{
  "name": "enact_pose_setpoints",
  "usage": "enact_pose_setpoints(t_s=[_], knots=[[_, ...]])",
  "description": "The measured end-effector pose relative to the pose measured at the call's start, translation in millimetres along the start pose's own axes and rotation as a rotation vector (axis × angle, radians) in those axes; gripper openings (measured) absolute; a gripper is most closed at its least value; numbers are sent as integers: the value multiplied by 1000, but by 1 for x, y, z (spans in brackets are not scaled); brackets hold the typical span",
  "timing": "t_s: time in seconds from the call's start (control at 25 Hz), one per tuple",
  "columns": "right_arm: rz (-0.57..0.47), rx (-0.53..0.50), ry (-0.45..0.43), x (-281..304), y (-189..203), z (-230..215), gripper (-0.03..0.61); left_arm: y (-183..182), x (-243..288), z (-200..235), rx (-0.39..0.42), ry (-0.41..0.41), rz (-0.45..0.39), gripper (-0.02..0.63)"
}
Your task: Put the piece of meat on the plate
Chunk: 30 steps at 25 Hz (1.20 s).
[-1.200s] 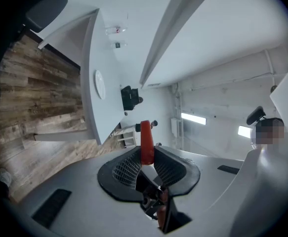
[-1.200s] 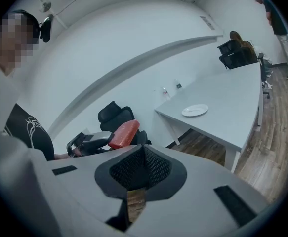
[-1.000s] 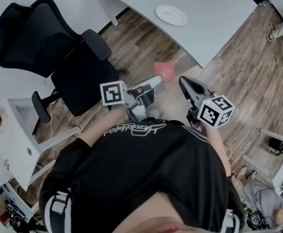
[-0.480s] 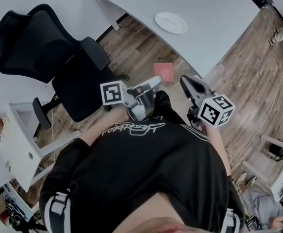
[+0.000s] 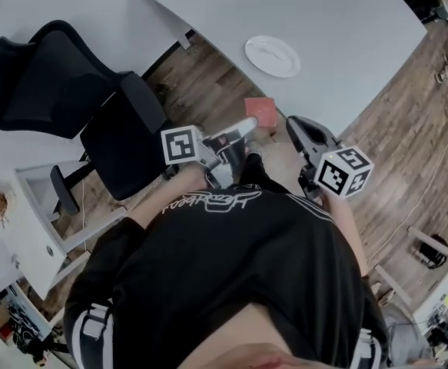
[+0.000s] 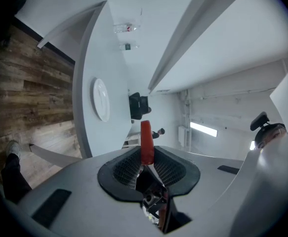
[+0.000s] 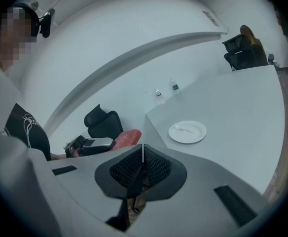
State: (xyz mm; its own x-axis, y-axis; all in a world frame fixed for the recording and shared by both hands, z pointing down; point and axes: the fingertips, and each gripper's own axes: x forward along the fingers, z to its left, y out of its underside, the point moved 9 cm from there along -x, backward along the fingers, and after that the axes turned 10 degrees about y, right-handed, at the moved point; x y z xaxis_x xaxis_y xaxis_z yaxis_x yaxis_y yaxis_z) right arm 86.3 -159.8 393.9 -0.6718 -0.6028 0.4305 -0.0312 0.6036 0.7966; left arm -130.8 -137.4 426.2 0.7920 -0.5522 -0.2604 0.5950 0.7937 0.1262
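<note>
A flat red piece of meat [image 5: 260,112] sticks out from the tip of my left gripper [image 5: 249,124], which is shut on it. In the left gripper view the meat [image 6: 146,132] stands edge-on between the jaws of that gripper [image 6: 147,154]. A white plate [image 5: 272,56] lies near the edge of the grey table [image 5: 346,29], ahead of both grippers. The plate [image 6: 101,99] is bare. My right gripper [image 5: 293,124] is held beside the left one, shut with nothing in it [image 7: 142,152]. From the right gripper view I see the plate [image 7: 187,131] and the meat [image 7: 127,137].
A black office chair [image 5: 77,106] stands to the left on the wooden floor [image 5: 200,75]. A white desk with a drawer unit [image 5: 24,206] is at the far left. Small bottles [image 7: 158,94] stand far back on the table. Another chair [image 7: 245,48] sits at its far end.
The plate and table edge have drawn closer to the grippers and lower in the head view. Both grippers keep their pose, the meat still held in the left one.
</note>
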Motion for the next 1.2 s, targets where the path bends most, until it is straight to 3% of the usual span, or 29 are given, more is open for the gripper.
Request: enact_pose_setpoints(t_s=[0.16, 0.56, 1.2], knots=[[21, 4, -14, 31, -26, -32, 14, -30, 28, 18, -8, -17, -11, 84], [53, 5, -39, 59, -44, -58, 14, -54, 47, 34, -20, -59, -37, 84], [128, 42, -56, 106, -45, -98, 14, -86, 69, 83, -87, -160, -58, 84]])
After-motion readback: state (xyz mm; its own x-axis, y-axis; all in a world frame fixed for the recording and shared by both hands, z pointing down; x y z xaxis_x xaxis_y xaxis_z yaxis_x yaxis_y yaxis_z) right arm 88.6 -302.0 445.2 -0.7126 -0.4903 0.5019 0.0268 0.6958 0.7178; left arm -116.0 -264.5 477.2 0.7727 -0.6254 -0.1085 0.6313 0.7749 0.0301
